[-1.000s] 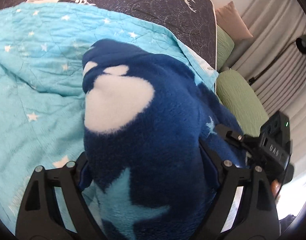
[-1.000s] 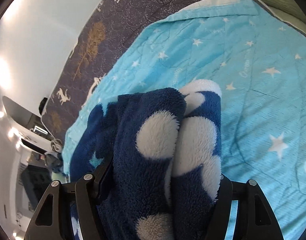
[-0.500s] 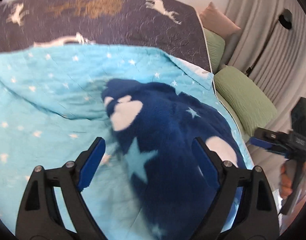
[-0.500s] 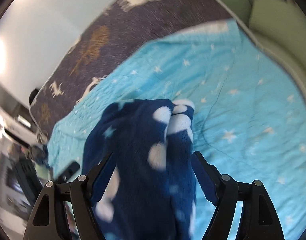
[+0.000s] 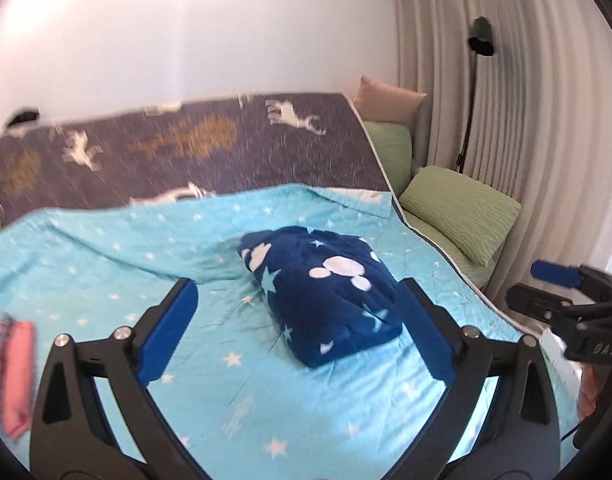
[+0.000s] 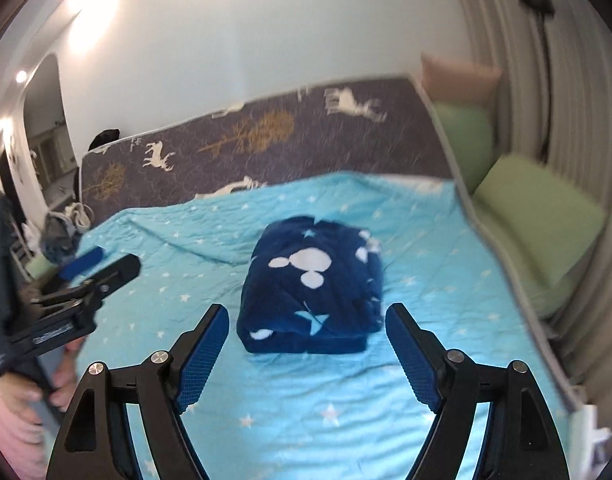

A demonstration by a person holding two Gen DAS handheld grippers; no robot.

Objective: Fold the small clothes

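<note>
A navy fleece garment with white mouse-head shapes and pale stars lies folded in a compact block [image 5: 326, 292] on the light blue star quilt [image 5: 106, 264]; it also shows in the right wrist view [image 6: 312, 292]. My left gripper [image 5: 296, 336] is open and empty, drawn back above the quilt in front of the garment. My right gripper [image 6: 306, 354] is open and empty, also back from the garment. Each gripper shows at the edge of the other's view: the right gripper [image 5: 574, 300] and the left gripper [image 6: 78, 284].
A dark bedspread with deer and trees [image 5: 186, 156] lies behind the quilt. Green pillows [image 5: 458, 208] and a pink cushion [image 5: 386, 98] line the right side by the curtain and a black lamp [image 5: 482, 40]. A pink cloth [image 5: 16, 372] lies at the left edge.
Both grippers let go of the navy garment, opened wide and pulled up and back. The folded garment now rests on the quilt on its own.
</note>
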